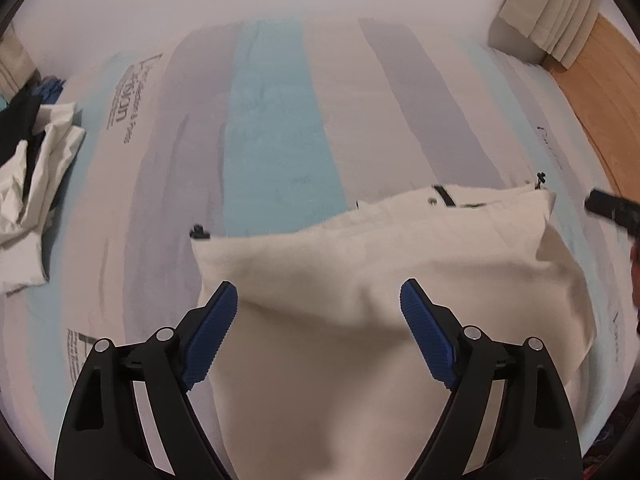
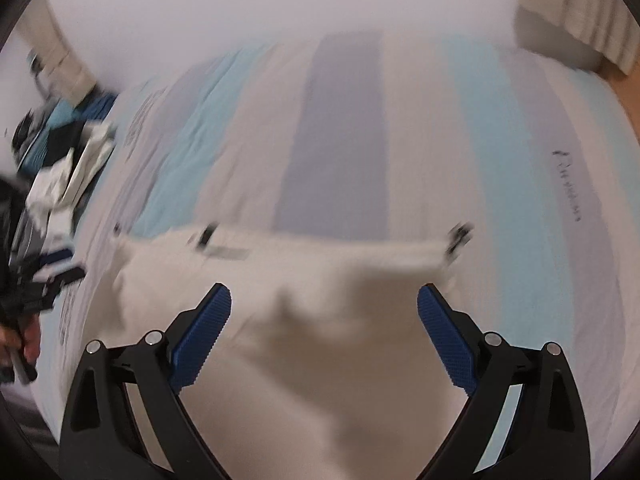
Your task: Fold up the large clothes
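A cream garment (image 1: 372, 264) with black trim and drawcord ends lies folded on the striped bed cover (image 1: 276, 128). My left gripper (image 1: 319, 300) hangs above its near part, open, with nothing between the blue pads (image 1: 424, 328). In the right wrist view, which is blurred, the same cream garment (image 2: 320, 292) lies below my right gripper (image 2: 324, 308), also open and holding nothing. The right gripper (image 1: 612, 210) shows at the right edge of the left wrist view, and the left gripper (image 2: 32, 292) with a hand at the left edge of the right wrist view.
A heap of white, black and blue clothes (image 1: 32, 168) lies at the bed's left side, seen again as the clothes heap (image 2: 68, 176). A pale pillow (image 1: 548, 12) rests at the far right beside a wooden floor (image 1: 600, 92). White wall lies beyond the bed.
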{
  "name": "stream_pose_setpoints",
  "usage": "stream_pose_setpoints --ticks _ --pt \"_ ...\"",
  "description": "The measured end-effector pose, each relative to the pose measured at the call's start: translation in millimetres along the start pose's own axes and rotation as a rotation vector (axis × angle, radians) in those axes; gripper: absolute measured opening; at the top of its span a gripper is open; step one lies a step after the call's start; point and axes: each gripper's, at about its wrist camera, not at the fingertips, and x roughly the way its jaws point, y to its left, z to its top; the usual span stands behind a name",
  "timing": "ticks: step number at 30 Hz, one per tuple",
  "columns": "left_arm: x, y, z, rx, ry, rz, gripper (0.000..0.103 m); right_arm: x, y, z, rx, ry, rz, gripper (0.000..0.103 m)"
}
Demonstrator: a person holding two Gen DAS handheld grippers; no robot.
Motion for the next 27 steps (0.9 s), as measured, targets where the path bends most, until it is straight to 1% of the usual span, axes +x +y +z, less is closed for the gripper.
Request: stream_pose_setpoints --ticks 3,5,8,10,12,14,16,19,23,27 --pt "5.9 9.3 -13.0 -0.012 0.029 -0.001 0.083 3.4 36.1 -17.5 -0.043 0.021 0.028 0.09" --pt "10.2 22.3 -26.4 -0.035 0.054 0.001 0.083 6.4 63.2 -31.2 -0.069 0.016 0.056 0.09" --pt "15.6 42.7 -47.5 -0.067 0.087 -0.013 0.084 15.7 100.2 -52.4 -0.114 0.034 0.095 0.09" --pt "17.8 58.2 -65.3 -0.091 0.106 -0.009 0.086 23.3 113.8 -63.8 -0.132 0.046 0.1 0.09" --pt "19.1 72.4 -82.4 -0.122 0.121 -0.017 0.087 31.1 125.1 -76.8 -0.135 0.046 0.065 0.09" --pt "21.5 81.1 -94.7 -0.136 0.136 -0.025 0.087 40.0 126.8 -85.9 -0.098 0.056 0.041 0.09" --pt "25.7 88.0 -107.6 -0.149 0.16 -0.056 0.087 49.3 122.8 -91.0 -0.069 0.069 0.005 0.09" --pt "29.0 92.6 -118.3 -0.157 0.167 -0.086 0.089 61.9 116.9 -97.1 -0.002 0.087 -0.011 0.09" --pt "34.2 96.2 -123.4 -0.188 0.18 -0.162 0.089 78.3 121.0 -103.5 0.029 0.096 -0.062 0.091" --pt "42.4 90.5 -125.2 -0.168 0.199 -0.177 0.091 92.8 121.0 -112.8 0.065 0.081 -0.075 0.093"
